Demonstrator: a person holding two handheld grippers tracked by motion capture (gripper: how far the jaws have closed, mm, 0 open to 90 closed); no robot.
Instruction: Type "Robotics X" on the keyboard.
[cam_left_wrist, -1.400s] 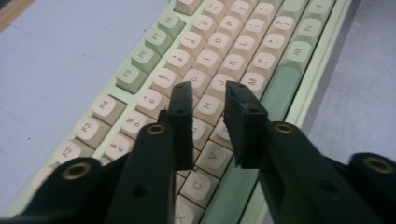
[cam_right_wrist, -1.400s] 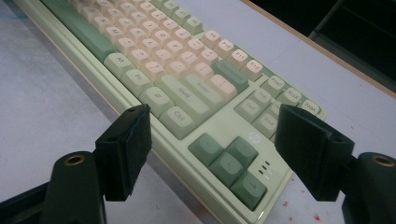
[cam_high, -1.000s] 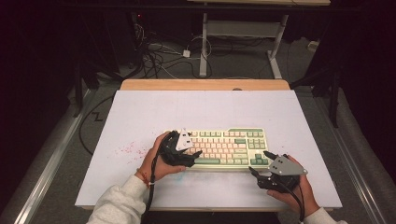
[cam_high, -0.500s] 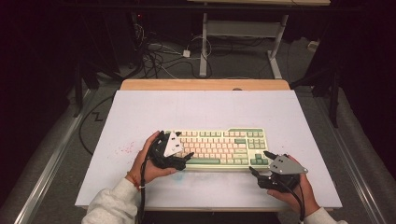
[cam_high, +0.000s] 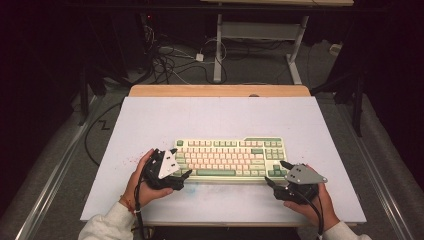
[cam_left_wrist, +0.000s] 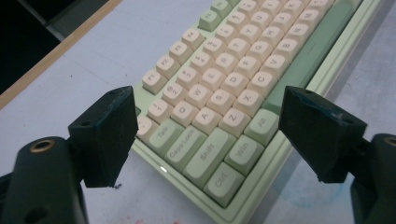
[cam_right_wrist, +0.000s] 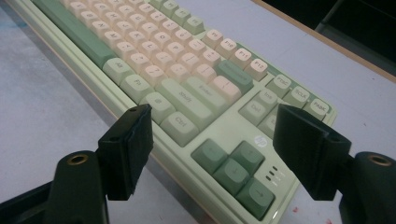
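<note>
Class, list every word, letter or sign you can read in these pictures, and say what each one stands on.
"Caps Lock", "Shift", "Ctrl", "Win", "Alt", "Tab": green keys at the keyboard left end.
"Q W E", "A", "Z X C": pink letter keys.
"Shift", "Ctrl": green keys at the keyboard's right end.
Arrow signs: dark green arrow keys.
Round logo above the arrows: too blurred.
</note>
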